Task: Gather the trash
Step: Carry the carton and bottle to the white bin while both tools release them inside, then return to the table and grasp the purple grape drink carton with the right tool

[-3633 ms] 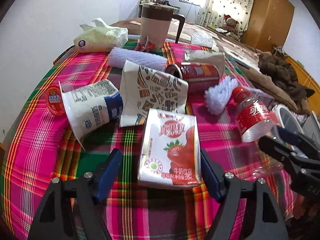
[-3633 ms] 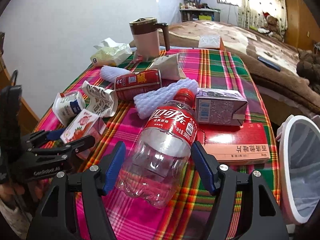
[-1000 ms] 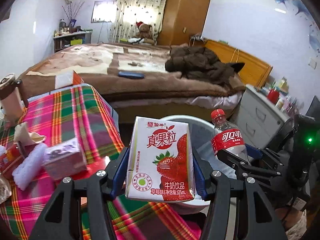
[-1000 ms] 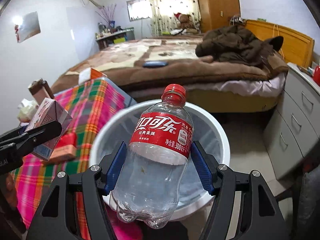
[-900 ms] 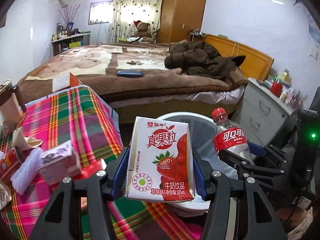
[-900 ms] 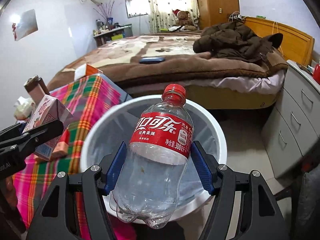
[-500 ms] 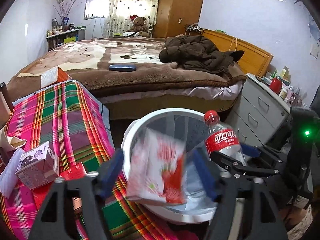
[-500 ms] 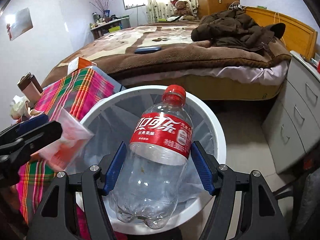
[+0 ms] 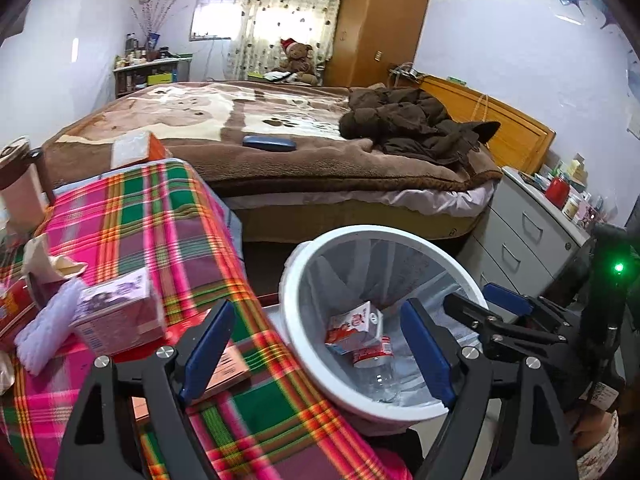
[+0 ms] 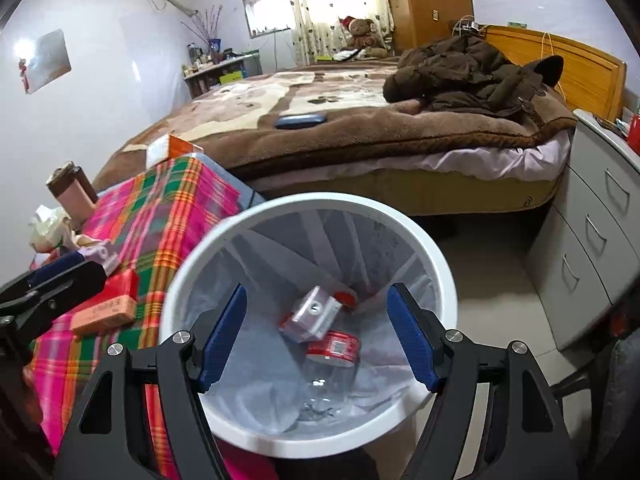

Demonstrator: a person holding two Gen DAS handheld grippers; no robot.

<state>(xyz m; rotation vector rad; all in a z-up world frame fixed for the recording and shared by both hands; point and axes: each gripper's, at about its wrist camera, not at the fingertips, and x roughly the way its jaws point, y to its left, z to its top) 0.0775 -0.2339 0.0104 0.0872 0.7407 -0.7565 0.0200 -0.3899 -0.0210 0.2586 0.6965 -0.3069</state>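
A white bin point(image 9: 380, 231) point(image 10: 312, 200) with a clear liner stands on the floor beside the table. At its bottom lie the strawberry milk carton point(image 9: 354, 326) point(image 10: 314, 314) and the red-labelled clear bottle point(image 9: 374, 364) point(image 10: 330, 364). Over the bin's near-left rim my left gripper point(image 9: 316, 344) hangs, jaws opening, nothing between the blue pads. My right gripper point(image 10: 318, 336) is straight above the bin, its jaws also opening and empty. It shows at the right of the left wrist view as the right gripper point(image 9: 492, 314).
The plaid-clothed table point(image 9: 160, 220) holds a purple carton point(image 9: 116, 312), a flat red box point(image 9: 224, 364), a white foam net point(image 9: 48, 328) and a brown-lidded mug point(image 10: 74, 192). A bed point(image 9: 280, 136) lies behind and a grey drawer unit point(image 10: 592, 240) stands to the right.
Both grippers have let go. The milk carton dropped out of the left jaws and the bottle out of the right jaws, and both now lie in the bin.
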